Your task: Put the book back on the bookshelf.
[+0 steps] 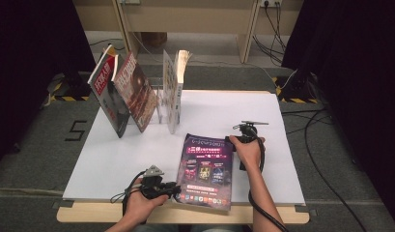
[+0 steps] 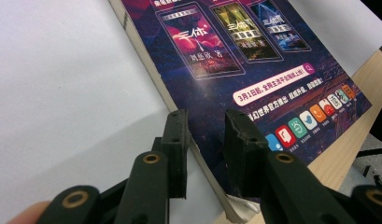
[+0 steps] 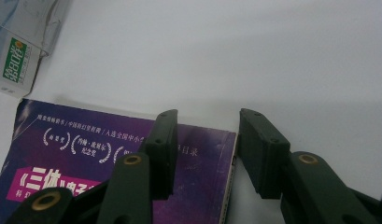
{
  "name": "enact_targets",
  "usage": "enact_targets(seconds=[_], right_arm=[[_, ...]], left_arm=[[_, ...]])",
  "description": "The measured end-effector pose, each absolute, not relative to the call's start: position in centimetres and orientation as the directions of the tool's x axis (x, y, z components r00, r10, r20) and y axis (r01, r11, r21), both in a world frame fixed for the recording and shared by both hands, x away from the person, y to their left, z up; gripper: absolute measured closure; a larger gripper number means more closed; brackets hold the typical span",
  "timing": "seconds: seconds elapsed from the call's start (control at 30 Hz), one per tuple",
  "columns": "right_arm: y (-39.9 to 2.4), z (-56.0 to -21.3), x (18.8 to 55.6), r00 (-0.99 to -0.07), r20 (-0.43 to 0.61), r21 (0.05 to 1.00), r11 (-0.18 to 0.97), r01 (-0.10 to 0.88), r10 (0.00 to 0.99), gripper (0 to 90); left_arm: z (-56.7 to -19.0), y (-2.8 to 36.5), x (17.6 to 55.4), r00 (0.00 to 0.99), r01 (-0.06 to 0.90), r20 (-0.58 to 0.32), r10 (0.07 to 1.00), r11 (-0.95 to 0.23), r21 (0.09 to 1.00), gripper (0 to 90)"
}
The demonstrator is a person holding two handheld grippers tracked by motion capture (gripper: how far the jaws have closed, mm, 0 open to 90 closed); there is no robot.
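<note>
White sheet (image 1: 137,154) over wooden table (image 1: 89,213); both claws spread, straddling purple magazine (image 1: 207,169) edges.

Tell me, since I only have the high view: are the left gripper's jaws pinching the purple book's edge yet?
Observer: No. In the left gripper view the left gripper stands open astride the purple book's long edge near its close corner. One jaw is over the white board and the other over the cover, with a gap between them.
Operator: And the right one, up by the far corner?
Observer: The right gripper is open too. It straddles the opposite edge just short of the far corner, one jaw above the cover and one above bare board, and neither pad presses the book.
</note>
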State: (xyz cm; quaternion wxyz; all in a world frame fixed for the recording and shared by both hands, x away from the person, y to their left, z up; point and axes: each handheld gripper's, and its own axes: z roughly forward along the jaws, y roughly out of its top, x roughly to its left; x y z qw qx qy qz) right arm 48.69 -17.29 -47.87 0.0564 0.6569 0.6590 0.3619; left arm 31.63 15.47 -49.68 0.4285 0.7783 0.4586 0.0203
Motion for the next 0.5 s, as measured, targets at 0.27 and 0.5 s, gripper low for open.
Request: enact_targets(seconds=[0.27, 0.5], right_arm=[[-17.38, -47.78, 48.63, -0.122, 0.412, 0.532, -0.13, 0.837, 0.903, 60.4], [-17.47, -47.63, 48.67, -0.103, 0.423, 0.505, -0.14, 0.852, 0.9, 62.5]], left_arm=[[-49.67, 15.45, 31.6, 0.58, 0.694, -0.358, 0.732, -0.214, 0.688, 70.0], [-49.67, 15.45, 31.59, 0.58, 0.693, -0.357, 0.732, -0.214, 0.688, 70.0]])
